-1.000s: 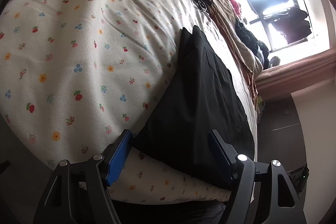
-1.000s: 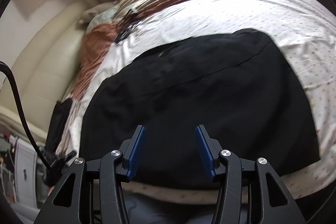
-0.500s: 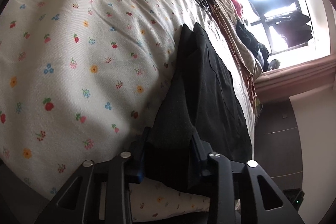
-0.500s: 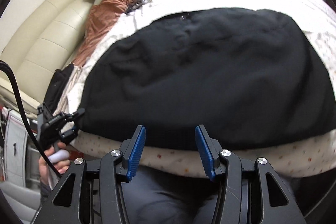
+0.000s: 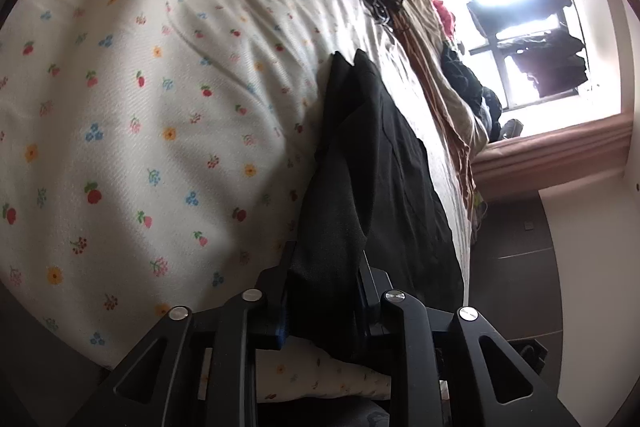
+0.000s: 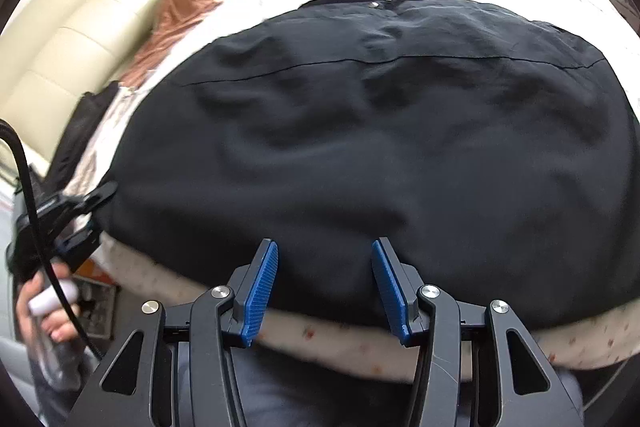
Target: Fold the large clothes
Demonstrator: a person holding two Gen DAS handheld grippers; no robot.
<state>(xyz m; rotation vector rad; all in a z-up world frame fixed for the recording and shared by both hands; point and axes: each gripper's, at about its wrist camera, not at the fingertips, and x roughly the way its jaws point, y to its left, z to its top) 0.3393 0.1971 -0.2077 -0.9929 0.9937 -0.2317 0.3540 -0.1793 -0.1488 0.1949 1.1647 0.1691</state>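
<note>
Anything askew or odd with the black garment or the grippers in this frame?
Nothing stands out. The black garment lies spread on the floral sheet, mildly rumpled. The left gripper is shut on its corner; the right gripper is open at the near hem.

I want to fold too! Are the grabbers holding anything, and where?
The left gripper pinches the black garment at its near corner; the right gripper holds nothing.

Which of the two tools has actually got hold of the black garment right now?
The left tool: its fingers are shut on a bunched edge of the black garment. The right tool hangs open over the near hem, gripping nothing.
</note>
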